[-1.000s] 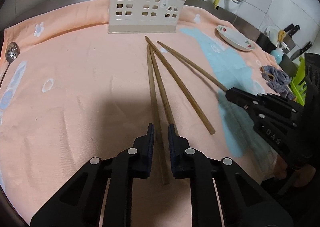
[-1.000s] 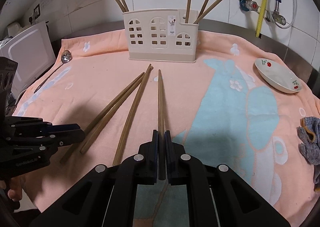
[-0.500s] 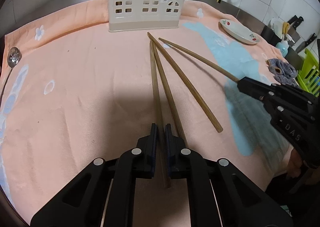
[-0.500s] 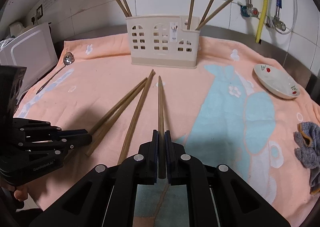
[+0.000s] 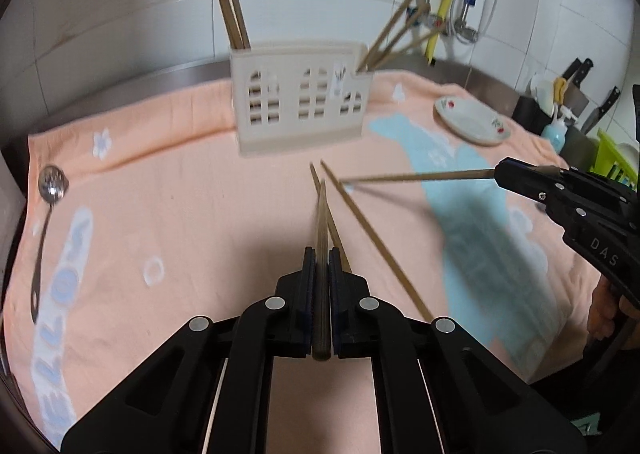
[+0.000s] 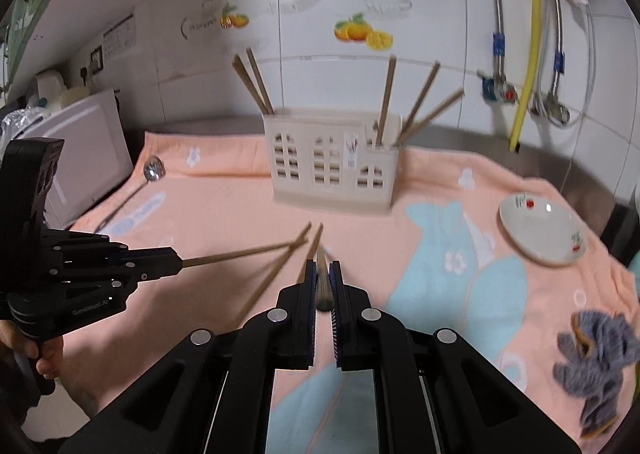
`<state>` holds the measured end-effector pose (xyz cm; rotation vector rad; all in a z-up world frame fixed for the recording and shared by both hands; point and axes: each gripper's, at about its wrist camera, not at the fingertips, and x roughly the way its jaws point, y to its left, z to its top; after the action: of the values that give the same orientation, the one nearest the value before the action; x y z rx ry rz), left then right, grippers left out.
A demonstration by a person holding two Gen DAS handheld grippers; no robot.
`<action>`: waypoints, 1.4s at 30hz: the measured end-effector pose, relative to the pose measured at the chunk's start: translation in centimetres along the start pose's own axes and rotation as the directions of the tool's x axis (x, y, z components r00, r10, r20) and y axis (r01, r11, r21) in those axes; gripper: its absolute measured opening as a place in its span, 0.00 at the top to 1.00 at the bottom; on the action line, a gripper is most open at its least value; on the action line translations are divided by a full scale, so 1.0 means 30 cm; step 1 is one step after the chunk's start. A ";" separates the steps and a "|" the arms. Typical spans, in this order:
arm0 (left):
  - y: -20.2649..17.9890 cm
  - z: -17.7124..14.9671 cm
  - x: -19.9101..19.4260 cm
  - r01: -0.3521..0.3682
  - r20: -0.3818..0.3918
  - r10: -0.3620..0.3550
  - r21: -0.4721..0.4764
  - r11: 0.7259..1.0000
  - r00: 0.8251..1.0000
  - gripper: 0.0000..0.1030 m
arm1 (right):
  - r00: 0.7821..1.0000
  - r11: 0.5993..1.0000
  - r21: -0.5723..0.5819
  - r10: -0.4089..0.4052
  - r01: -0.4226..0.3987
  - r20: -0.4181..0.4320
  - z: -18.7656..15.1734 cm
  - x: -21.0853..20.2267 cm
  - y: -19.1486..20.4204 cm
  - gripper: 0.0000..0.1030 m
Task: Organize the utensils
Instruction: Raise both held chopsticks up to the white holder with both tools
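Observation:
My left gripper (image 5: pixel 321 254) is shut on a wooden chopstick (image 5: pixel 321 214) that points forward, lifted off the peach towel (image 5: pixel 180 214). My right gripper (image 6: pixel 322 266) is shut on another chopstick (image 6: pixel 322 286), also raised. Each shows in the other's view: the right gripper (image 5: pixel 500 172) at the right edge, the left gripper (image 6: pixel 176 263) at the left. Two more chopsticks (image 5: pixel 376 238) (image 6: pixel 272 274) lie crossed on the towel between them. The cream utensil holder (image 5: pixel 300 110) (image 6: pixel 332 166) stands upright behind, with chopsticks in its left and right compartments.
A metal spoon (image 5: pixel 48 214) lies at the towel's left edge. A white plate (image 6: pixel 540 230) sits at the right, a grey cloth (image 6: pixel 600 358) nearer. A white appliance (image 6: pixel 80 150) stands left; a blue bottle (image 5: pixel 556 130) and knives at the far right. Pipes run down the tiled wall.
The left jaws closed fully on their chopstick. Both grippers rose and tipped up, each lifting its chopstick off the towel. Two chopsticks stayed lying where they were.

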<state>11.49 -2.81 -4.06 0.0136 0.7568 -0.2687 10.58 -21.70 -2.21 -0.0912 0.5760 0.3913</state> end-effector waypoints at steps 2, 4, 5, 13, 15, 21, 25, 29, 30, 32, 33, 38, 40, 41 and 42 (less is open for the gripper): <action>0.006 0.031 -0.014 0.000 0.020 0.000 0.011 1.000 1.000 0.95 | 1.000 1.000 -0.004 0.009 -0.009 0.013 0.035 -0.006 -0.006 0.94; 0.012 0.060 -0.024 0.004 0.034 -0.004 0.015 1.000 0.999 0.95 | 0.999 1.000 -0.006 0.020 -0.020 0.025 0.074 -0.009 -0.015 0.94; 0.013 0.072 -0.027 0.007 0.039 -0.008 0.016 1.000 0.999 0.95 | 0.999 1.000 -0.009 0.023 -0.022 0.031 0.094 -0.010 -0.018 0.94; 0.020 0.191 -0.031 0.015 0.073 -0.019 0.049 0.999 0.997 0.95 | 0.997 0.997 -0.033 0.069 -0.068 0.040 0.244 -0.012 -0.042 0.94; 0.022 0.231 -0.037 0.015 0.083 -0.020 0.060 0.998 0.996 0.95 | 0.996 0.996 -0.039 0.079 -0.077 0.040 0.283 -0.012 -0.049 0.94; 0.021 0.372 -0.062 0.007 0.116 -0.017 0.091 0.996 0.993 0.95 | 0.994 0.994 -0.056 0.093 -0.090 0.064 0.436 -0.040 -0.094 0.94; 0.011 0.474 -0.090 -0.001 0.153 -0.016 0.115 0.993 0.988 0.95 | 0.993 0.994 -0.072 0.089 -0.083 0.079 0.531 -0.062 -0.122 0.94; 0.001 0.559 -0.135 -0.017 0.204 -0.011 0.132 0.991 0.979 0.95 | 0.993 0.994 -0.086 0.077 -0.070 0.087 0.594 -0.075 -0.140 0.94; -0.001 0.581 -0.148 -0.022 0.219 -0.008 0.135 0.991 0.976 0.95 | 0.994 0.994 -0.089 0.072 -0.065 0.087 0.607 -0.074 -0.145 0.94; -0.004 0.633 -0.182 -0.031 0.257 -0.005 0.135 0.990 0.966 0.95 | 0.995 0.994 -0.094 0.059 -0.051 0.086 0.631 -0.069 -0.154 0.94; -0.001 0.650 -0.194 -0.032 0.270 -0.005 0.133 0.991 0.963 0.95 | 0.995 0.994 -0.098 0.051 -0.042 0.087 0.642 -0.066 -0.156 0.94; 0.011 0.759 -0.232 -0.070 0.340 0.028 0.111 0.991 0.940 0.95 | 0.996 0.994 -0.105 0.021 -0.012 0.091 0.684 -0.049 -0.172 0.94; 0.015 0.798 -0.230 -0.097 0.365 0.056 0.096 0.991 0.929 0.95 | 0.996 0.994 -0.109 0.009 0.000 0.084 0.700 -0.035 -0.176 0.94; 0.017 0.810 -0.226 -0.105 0.372 0.064 0.091 0.990 0.926 0.95 | 0.997 0.994 -0.111 0.003 0.006 0.080 0.706 -0.028 -0.178 0.94; 0.019 0.823 -0.218 -0.111 0.378 0.071 0.084 0.990 0.923 0.95 | 0.997 0.993 -0.115 -0.004 0.013 0.074 0.711 -0.018 -0.180 0.94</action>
<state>23.78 -3.41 18.34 0.0939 0.3588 -0.2129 23.18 -22.77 15.79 -0.1892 0.4802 0.4179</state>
